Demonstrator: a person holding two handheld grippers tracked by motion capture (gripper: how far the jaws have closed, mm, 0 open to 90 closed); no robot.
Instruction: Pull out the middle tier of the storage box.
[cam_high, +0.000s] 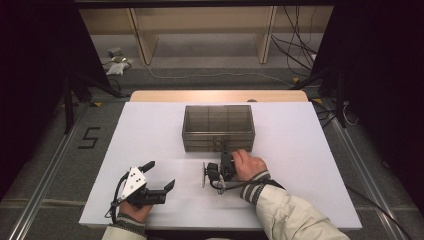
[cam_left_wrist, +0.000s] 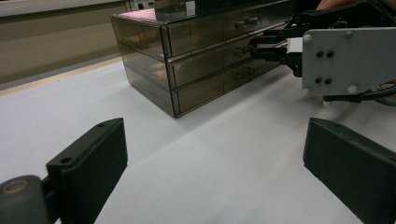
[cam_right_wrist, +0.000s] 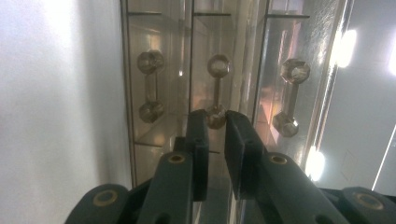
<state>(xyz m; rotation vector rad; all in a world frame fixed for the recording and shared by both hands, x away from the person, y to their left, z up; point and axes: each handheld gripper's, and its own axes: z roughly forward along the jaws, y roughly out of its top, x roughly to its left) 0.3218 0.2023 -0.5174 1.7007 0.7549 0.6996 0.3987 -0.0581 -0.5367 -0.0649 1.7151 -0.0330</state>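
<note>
High view: smoky clear drawer chest (cam_high: 218, 127) stands mid-table, toward the far edge of the white table (cam_high: 150, 130); right tongs (cam_high: 223, 150) reach its front; left tongs (cam_high: 161, 175) rest near the near-left corner; a "5" (cam_high: 88, 138) is marked on the floor.
Left gripper view: left tongs (cam_left_wrist: 215, 163) spread wide over bare table, holding nothing; chest's three stacked drawers beyond.
Right gripper view: right tongs (cam_right_wrist: 215, 122) nearly together, clamped on the middle drawer's handle (cam_right_wrist: 216, 91).

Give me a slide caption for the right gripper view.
Right gripper closing on the middle handle of a clear three-drawer box.
</note>
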